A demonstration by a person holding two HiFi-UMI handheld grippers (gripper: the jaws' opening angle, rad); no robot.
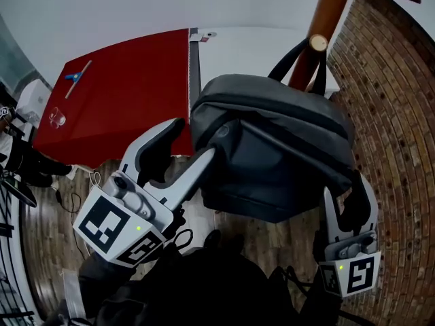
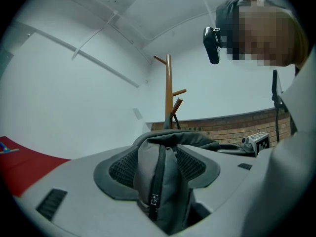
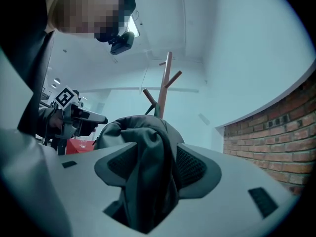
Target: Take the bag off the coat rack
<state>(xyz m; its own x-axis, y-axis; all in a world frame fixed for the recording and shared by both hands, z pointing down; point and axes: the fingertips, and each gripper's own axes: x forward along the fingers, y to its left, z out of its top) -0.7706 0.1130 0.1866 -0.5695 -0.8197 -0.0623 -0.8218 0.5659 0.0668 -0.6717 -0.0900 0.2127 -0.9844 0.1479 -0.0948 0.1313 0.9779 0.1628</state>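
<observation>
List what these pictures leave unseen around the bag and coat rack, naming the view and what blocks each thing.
- Lower pole and foot of the coat rack: head view, behind the bag.
- Top of the rack: head view, cut off by the upper edge.
- Tips of the right tool: head view, covered by the bag.
- Small items on the red table: head view, too small to name.

We count: one grey bag (image 1: 272, 148), one wooden coat rack (image 1: 321, 19), two grippers (left gripper (image 1: 192, 138), right gripper (image 1: 346, 201)), one red table (image 1: 122, 100), one brick wall (image 1: 394, 114), one person (image 3: 29, 73).
</observation>
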